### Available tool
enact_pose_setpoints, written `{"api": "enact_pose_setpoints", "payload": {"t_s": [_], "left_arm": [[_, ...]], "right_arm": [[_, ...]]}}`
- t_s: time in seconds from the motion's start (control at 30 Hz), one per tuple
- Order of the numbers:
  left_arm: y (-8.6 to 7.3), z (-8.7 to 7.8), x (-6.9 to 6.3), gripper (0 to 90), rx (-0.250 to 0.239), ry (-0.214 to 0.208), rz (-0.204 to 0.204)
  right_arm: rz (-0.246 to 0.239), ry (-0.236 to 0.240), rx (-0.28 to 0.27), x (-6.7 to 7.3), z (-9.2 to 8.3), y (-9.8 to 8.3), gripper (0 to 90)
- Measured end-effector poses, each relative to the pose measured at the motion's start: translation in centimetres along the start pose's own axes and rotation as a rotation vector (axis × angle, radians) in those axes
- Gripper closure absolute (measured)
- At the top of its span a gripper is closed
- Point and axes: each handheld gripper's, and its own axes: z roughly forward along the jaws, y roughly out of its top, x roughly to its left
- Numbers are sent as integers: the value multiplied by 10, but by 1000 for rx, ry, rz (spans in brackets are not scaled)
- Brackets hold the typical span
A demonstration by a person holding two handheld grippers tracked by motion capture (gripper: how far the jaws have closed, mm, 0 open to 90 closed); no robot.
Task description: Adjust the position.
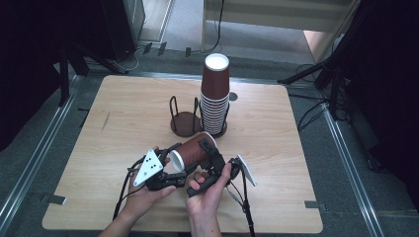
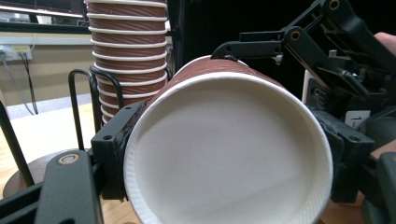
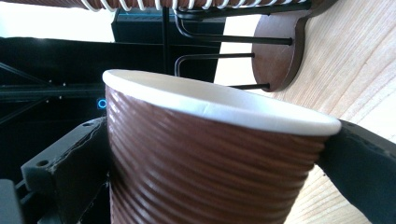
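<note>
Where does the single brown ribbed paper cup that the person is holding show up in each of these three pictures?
High view: the brown ribbed paper cup lies tilted at lower centre.
Left gripper view: its white open mouth faces the camera.
Right gripper view: its ribbed side spans the foreground.
Shared landmark: the tall stack of brown cups in its wire holder.

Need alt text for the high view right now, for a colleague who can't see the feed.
A person's two hands hold a brown ribbed paper cup on its side between the left gripper and the right gripper, above a wooden table. Behind it, a tall stack of cups stands upside down in a dark wire holder whose other slot is empty.
</note>
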Motion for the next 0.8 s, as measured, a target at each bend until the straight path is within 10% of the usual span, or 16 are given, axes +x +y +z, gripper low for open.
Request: {"api": "enact_pose_setpoints", "payload": {"t_s": [0.8], "left_arm": [[1, -1, 0, 221, 20, -40, 11]], "right_arm": [[32, 60, 44, -6, 6, 2, 45]]}}
